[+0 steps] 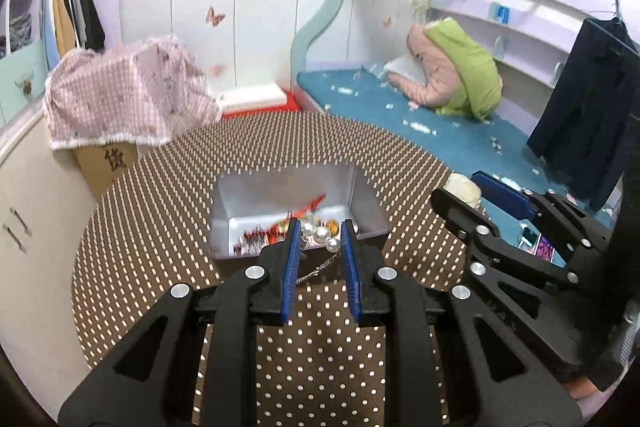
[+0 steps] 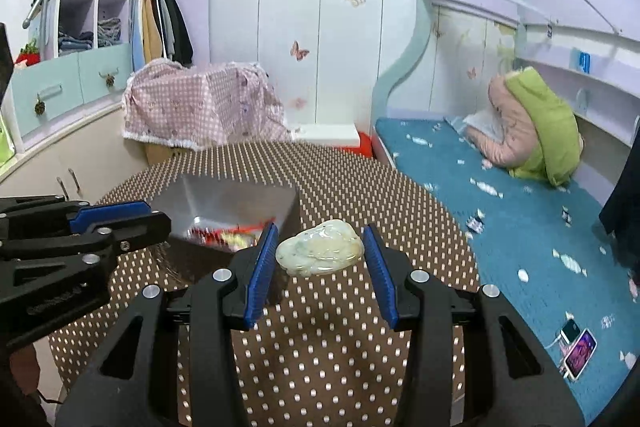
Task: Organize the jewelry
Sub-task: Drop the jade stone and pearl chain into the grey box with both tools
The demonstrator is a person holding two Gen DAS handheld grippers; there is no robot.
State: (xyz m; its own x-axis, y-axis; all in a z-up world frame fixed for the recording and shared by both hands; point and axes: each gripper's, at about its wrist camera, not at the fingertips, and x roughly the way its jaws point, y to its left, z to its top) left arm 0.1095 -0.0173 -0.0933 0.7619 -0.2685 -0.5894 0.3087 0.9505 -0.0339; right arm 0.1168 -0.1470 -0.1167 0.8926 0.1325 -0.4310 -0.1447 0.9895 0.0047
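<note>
A silver metal box point(image 1: 362, 203) with beads and red jewelry inside sits on the brown polka-dot table point(image 1: 320, 347). A pearl piece point(image 1: 324, 235) with a thin silver chain point(image 1: 320, 269) hangs over the box's near rim. My left gripper point(image 1: 320, 229) is open, its blue pads either side of the pearls. In the right wrist view a pale jade pendant point(image 2: 320, 247) lies on the table between the open fingers of my right gripper point(image 2: 320, 235). The box point(image 2: 224, 203) stands to its left. The left gripper point(image 2: 120, 219) shows at the left edge there.
The right gripper point(image 1: 480, 199) shows at the right of the left wrist view, with the pendant point(image 1: 464, 189) behind it. A bed with a blue cover point(image 2: 500, 219) runs along the right. A phone point(image 2: 580, 353) lies on it. A pink checked cloth covers a box point(image 2: 200, 107) beyond the table.
</note>
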